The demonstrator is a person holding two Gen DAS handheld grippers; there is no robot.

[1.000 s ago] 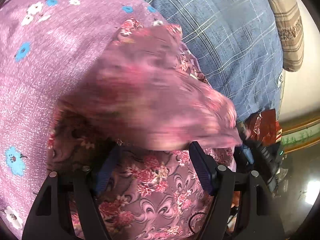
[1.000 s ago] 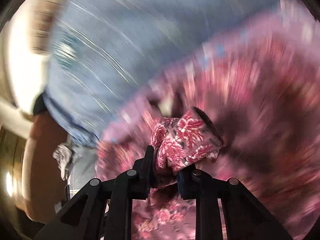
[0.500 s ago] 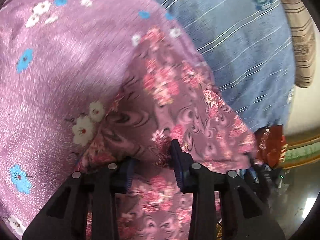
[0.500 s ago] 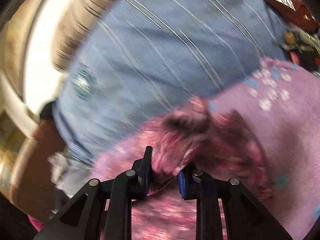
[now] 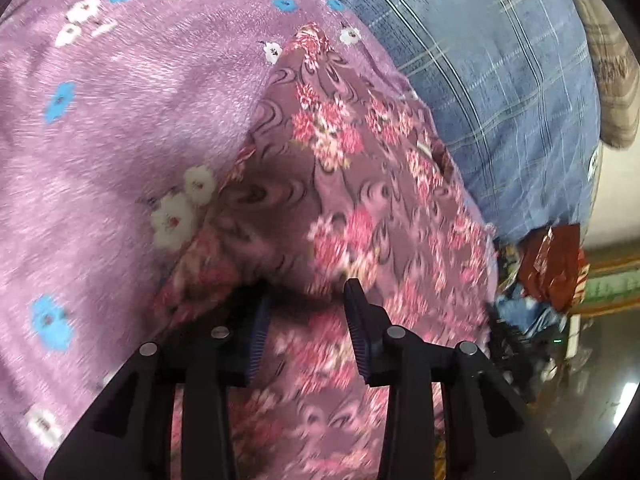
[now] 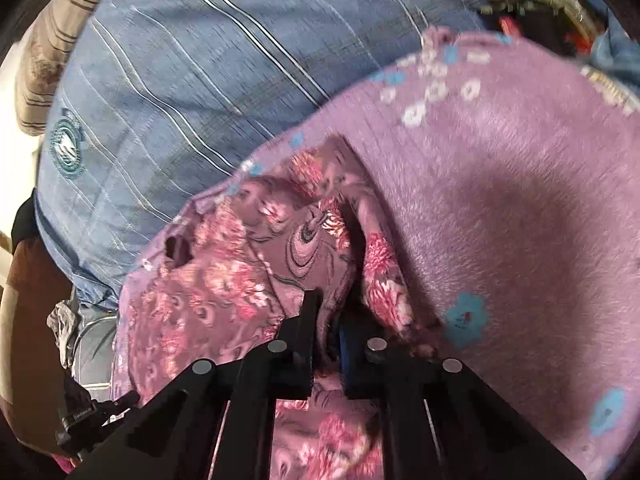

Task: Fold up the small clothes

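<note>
Jaws: left gripper (image 5: 306, 304) part open and widening over floral garment (image 5: 360, 200), pads clear of cloth; right gripper (image 6: 326, 312) nearly shut, closing on a pinched fold.

Step, by my read: mid-fold, one flap laid over, right side not yet released. Next likely calls for letting go cleanly, then taking a fresh edge toward 12 o'clock. Garment: mauve, pink flowers, dark swirls, rumpled; lies on purple blanket (image 5: 120, 128), blue checked bedsheet (image 5: 500, 80) at 1 o'clock.

Fuzzy matt blanket (image 5: 120, 128); thin smooth floral garment (image 5: 360, 184); woven checked sheet (image 5: 500, 60).
</note>
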